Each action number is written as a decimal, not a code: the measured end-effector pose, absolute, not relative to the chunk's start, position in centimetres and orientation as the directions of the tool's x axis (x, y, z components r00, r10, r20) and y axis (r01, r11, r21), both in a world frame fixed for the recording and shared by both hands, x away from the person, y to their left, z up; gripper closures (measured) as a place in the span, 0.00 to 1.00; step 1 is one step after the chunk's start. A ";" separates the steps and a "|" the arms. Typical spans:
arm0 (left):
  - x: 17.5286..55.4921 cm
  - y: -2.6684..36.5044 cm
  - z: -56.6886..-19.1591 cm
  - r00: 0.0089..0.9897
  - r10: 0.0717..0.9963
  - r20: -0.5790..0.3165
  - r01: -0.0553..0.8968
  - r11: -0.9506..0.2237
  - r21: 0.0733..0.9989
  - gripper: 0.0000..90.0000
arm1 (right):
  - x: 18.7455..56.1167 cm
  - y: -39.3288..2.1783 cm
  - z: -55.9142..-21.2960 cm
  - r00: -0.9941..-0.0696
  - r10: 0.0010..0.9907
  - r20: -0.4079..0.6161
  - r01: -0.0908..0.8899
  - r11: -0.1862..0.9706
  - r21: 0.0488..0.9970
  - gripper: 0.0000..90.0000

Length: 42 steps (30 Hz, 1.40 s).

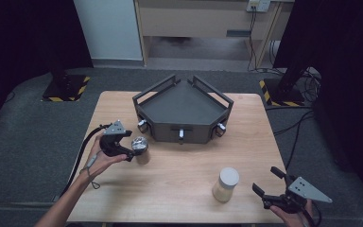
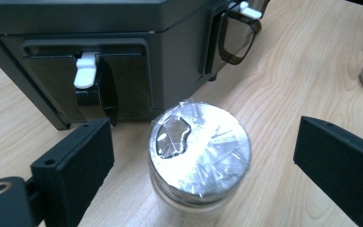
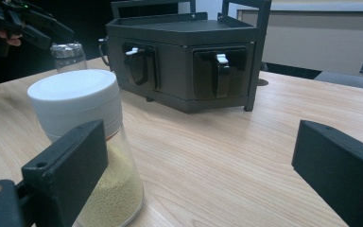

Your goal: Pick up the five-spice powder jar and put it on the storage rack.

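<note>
A small glass jar [image 1: 140, 147] with a shiny film-covered top [image 2: 199, 151] stands on the wooden table just left of the dark box. My left gripper [image 1: 132, 150] is over it from the left. Its jaws stand on either side of the jar top with gaps, so it is open. A taller jar with a white lid [image 1: 226, 184], part full of yellowish grains [image 3: 75, 101], stands near the front right. My right gripper [image 1: 267, 180] is open just right of it. The jar sits beside its left jaw, not between the jaws.
A dark angular box [image 1: 179, 130] with railed top and latched front panels [image 2: 123, 71] sits at the table's back middle [image 3: 184, 61]. The small jar [image 3: 68, 56] and the left gripper [image 3: 28, 23] also appear far off in the right gripper view. Bare wood lies between the jars.
</note>
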<state>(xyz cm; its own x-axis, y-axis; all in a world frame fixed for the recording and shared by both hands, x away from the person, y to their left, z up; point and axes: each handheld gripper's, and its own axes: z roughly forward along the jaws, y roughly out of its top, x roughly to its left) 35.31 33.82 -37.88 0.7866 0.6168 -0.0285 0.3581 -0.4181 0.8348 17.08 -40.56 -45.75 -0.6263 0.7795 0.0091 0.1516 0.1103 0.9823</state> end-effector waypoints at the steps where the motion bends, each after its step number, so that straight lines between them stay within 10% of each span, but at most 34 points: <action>1: 35.5 33.8 -38.0 0.786 0.617 -0.031 0.360 -0.417 0.835 0.07 | 17.1 -40.6 -45.7 -0.627 0.779 0.008 0.151 0.111 0.982 0.05; 17: 35.8 32.5 -39.6 0.789 0.614 -0.007 0.350 -0.440 0.827 0.13 | 16.9 -40.5 -45.8 -0.619 0.786 0.004 0.146 0.109 0.983 0.06; 25: 35.9 33.3 -40.5 0.788 0.614 -0.046 0.348 -0.383 0.856 0.37 | 16.9 -40.4 -45.8 -0.616 0.787 0.003 0.144 0.110 0.983 0.06; 42: 35.6 33.2 -39.4 0.790 0.613 -0.017 0.326 -0.395 0.859 0.38 | 16.9 -40.5 -45.8 -0.619 0.786 0.004 0.143 0.108 0.984 0.06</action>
